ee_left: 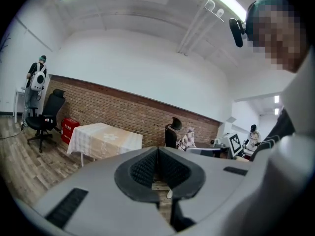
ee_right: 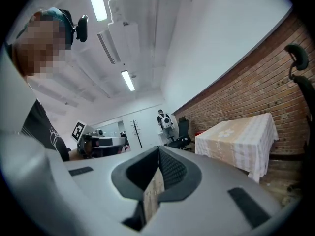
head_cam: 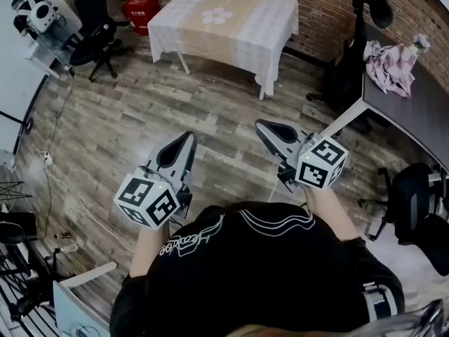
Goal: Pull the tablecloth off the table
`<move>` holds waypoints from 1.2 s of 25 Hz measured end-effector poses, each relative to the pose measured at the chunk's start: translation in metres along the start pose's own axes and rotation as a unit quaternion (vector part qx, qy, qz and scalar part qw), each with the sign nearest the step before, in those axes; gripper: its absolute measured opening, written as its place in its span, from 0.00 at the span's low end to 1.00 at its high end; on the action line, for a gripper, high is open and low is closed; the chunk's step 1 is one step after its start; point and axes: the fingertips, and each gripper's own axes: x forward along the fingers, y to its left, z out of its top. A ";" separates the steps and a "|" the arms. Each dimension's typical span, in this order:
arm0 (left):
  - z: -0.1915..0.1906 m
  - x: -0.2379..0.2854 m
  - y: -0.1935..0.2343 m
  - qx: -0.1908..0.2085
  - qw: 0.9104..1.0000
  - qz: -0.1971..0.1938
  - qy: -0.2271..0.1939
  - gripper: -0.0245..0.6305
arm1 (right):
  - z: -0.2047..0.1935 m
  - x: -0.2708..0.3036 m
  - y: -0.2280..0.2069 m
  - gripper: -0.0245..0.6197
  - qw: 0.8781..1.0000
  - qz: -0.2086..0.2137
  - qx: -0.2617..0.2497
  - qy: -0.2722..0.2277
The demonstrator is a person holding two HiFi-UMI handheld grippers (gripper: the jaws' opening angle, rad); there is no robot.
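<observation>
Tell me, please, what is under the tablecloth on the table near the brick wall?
Below the hem of the tablecloth, two white table legs show, standing on the wooden floor. The tabletop itself is fully covered, so it cannot be seen.

Cloth, wood, brick, plastic
Ahead of the left gripper [head_cam: 186,139] and right gripper [head_cam: 262,126], matt grey plastic with ribbed black pads [ee_left: 172,170]: a soft matt tablecloth [head_cam: 224,20], worn wooden floor planks [head_cam: 210,111], rough brick wall [head_cam: 330,9].
</observation>
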 end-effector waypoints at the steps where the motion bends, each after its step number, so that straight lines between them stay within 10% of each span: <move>1: -0.002 -0.001 -0.001 -0.001 1.000 0.001 -0.001 0.05 | -0.002 -0.001 -0.002 0.03 1.000 -0.006 0.003 0.000; 16: -0.018 0.012 0.042 -0.034 0.999 0.000 -0.004 0.05 | -0.030 0.031 -0.023 0.03 0.999 -0.017 0.018 0.024; 30: 0.012 0.085 0.240 -0.059 0.997 -0.022 0.037 0.05 | -0.026 0.216 -0.100 0.03 0.996 -0.043 0.059 0.053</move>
